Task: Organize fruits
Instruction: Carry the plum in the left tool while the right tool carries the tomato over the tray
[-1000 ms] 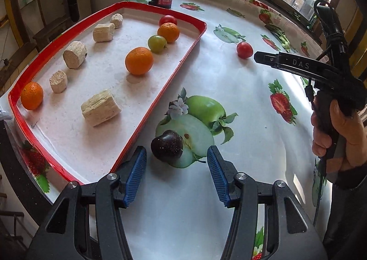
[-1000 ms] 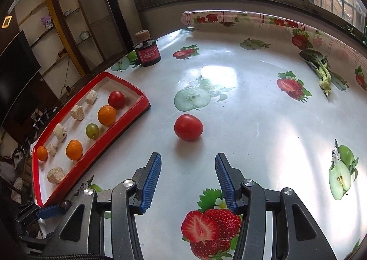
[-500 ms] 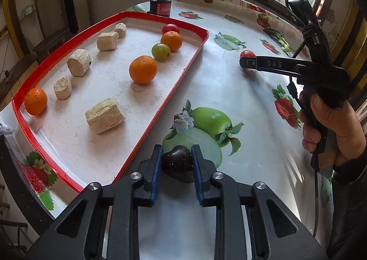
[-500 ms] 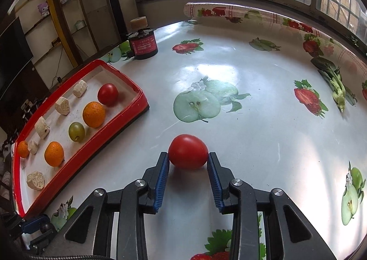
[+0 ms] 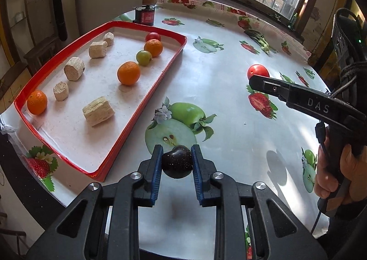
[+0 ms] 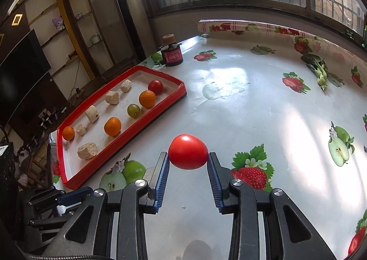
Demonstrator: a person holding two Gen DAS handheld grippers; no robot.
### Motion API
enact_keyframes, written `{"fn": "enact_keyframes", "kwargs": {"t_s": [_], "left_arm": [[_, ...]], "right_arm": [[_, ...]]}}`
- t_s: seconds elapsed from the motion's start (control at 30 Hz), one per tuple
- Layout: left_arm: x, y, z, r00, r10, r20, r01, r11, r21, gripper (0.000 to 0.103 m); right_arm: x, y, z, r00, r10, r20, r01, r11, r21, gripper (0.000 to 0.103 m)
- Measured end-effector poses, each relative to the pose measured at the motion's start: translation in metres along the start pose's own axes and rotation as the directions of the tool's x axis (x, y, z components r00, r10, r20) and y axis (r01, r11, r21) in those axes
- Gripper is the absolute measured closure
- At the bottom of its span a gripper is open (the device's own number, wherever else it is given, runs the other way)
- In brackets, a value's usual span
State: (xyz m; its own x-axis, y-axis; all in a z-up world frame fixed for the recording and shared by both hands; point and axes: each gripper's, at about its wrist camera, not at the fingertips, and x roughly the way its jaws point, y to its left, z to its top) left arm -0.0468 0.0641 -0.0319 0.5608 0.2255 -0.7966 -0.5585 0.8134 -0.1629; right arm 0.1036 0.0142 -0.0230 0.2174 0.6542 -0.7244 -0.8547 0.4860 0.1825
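Observation:
My left gripper [image 5: 176, 163] is shut on a dark plum [image 5: 177, 161], held above the table just right of the red tray [image 5: 137, 113]. My right gripper [image 6: 188, 163] is shut on a red tomato [image 6: 188, 151], lifted off the table; its shadow falls below. The right gripper [image 5: 259, 78] and tomato [image 5: 258, 71] also show in the left wrist view. The tray [image 6: 119, 143] holds three oranges, a green fruit [image 5: 143, 57], a red tomato [image 5: 153, 36] and several beige blocks.
A dark jar with a red label [image 5: 145, 15] stands behind the tray; it also shows in the right wrist view [image 6: 171, 53]. The table has a glossy fruit-print cloth [image 5: 218, 99]. A rolled cloth edge [image 6: 252, 27] lies at the far side by the windows.
Both grippers closed on their fruit, the left on the plum and the right on the tomato, then lifted them off the table.

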Motion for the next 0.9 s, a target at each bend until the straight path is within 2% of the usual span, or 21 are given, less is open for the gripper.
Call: {"fn": "enact_keyframes", "kwargs": {"t_s": [0.37, 0.9], "left_arm": [[-0.028, 0.022, 0.007, 0.997, 0.026, 0.070, -0.025, 1.000, -0.017, 0.081], [-0.041, 0.071, 0.018, 0.991, 0.084, 0.106, -0.076, 0.994, -0.080, 0.081]], "right_arm": [[-0.020, 0.028, -0.023, 1.000, 0.006, -0.001, -0.006, 1.000, -0.012, 0.068], [-0.019, 0.061, -0.005, 1.000, 0.007, 0.018, -0.005, 0.998, -0.062, 0.068]]}}
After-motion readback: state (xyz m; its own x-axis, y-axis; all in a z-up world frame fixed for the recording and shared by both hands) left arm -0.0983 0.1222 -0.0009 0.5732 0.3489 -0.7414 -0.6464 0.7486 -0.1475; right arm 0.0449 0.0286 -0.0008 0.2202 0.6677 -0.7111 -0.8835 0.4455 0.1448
